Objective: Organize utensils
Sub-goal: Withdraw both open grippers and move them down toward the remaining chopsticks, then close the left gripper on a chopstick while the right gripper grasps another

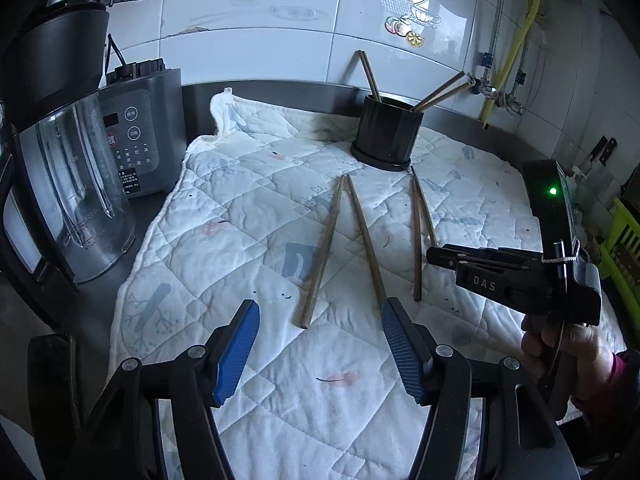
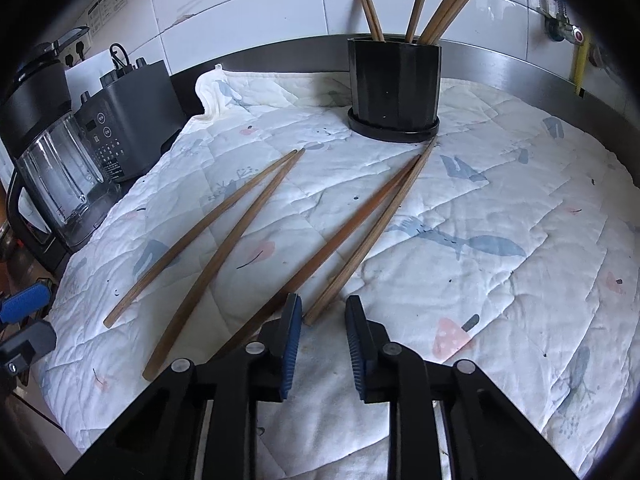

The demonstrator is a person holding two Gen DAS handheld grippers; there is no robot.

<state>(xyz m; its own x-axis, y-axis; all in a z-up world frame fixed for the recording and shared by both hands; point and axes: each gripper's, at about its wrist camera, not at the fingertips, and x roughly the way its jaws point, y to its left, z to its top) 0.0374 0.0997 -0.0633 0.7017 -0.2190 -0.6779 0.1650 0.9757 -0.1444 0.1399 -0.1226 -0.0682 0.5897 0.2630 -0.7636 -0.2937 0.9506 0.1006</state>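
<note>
Hand [image 1: 560, 344] holding right gripper [image 1: 434, 258] visible from left wrist only.

a home kitchen: tiled wall [image 1: 256, 48], blender [image 1: 76, 184], chopstick holder [image 1: 386, 136] on the counter.

Dark counter [image 1: 280, 94], quilted white cloth [image 1: 248, 216] spread over it, grey blender base [image 1: 140, 128] beside the cloth

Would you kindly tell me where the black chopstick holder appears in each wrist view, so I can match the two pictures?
Left wrist view: the holder stands upper centre, slightly right, at the far edge of the quilt.
Right wrist view: the holder stands top centre, slightly right, larger and nearer.
Shared landmark: the blender, at the left edge in both views.
</note>
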